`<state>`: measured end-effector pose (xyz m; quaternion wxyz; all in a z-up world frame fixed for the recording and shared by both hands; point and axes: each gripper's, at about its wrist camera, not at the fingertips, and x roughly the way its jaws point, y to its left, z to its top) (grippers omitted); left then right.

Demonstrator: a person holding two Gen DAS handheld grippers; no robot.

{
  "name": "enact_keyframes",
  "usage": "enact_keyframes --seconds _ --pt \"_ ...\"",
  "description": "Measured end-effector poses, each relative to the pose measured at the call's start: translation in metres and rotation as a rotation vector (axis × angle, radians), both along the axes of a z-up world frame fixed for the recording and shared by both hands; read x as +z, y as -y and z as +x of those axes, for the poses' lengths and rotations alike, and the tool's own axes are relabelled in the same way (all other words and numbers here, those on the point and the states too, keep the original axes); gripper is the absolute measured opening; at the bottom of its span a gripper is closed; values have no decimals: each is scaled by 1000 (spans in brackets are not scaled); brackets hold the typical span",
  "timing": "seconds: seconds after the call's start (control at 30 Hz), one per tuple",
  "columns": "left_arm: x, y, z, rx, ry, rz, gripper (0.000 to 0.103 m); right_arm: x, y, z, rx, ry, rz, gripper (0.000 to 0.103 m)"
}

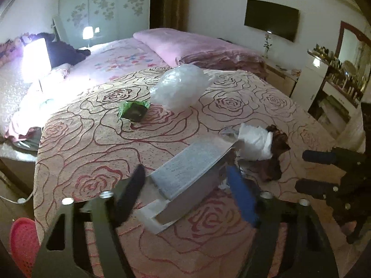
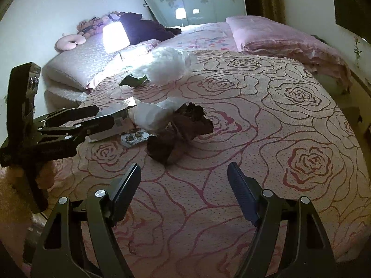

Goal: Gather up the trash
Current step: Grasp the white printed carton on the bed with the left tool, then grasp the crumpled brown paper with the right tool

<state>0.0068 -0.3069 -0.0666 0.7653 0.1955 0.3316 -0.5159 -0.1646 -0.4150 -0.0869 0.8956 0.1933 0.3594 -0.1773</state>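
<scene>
The left hand-held gripper [image 1: 185, 199] straddled a small white carton [image 1: 185, 180] on the bed [image 1: 92, 162], fingers wide and not yet closed on it. The right hand-held gripper [image 2: 184, 194] hovered open and empty. Crumpled tissue [image 1: 255, 143], a brown wrapper [image 2: 180, 129] at its 12 o'clock, a green packet [image 1: 133, 111] and a clear bag [image 1: 180, 88] lay uncollected, so nearly everything remained.

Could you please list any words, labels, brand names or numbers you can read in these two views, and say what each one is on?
Nothing is legible in either view.
White carton between the left claw's fingers: its top face carries rows of fine print, too small and blurred to read.
Green wrapper: crumpled, no readable printing.
Blister pack: no text can be made out.
Left claw's handle: small markings, too blurred to read.
</scene>
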Motion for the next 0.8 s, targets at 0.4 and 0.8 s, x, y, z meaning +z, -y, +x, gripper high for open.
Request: enact_keyframes --seconds 0.4,0.8 --pt "2 -14 -31 -71 -18 3 35 -1 -1 -3 -3 5 12 74" --pt "-9 12 -32 -71 -52 49 42 -1 1 -8 -15 5 23 74"
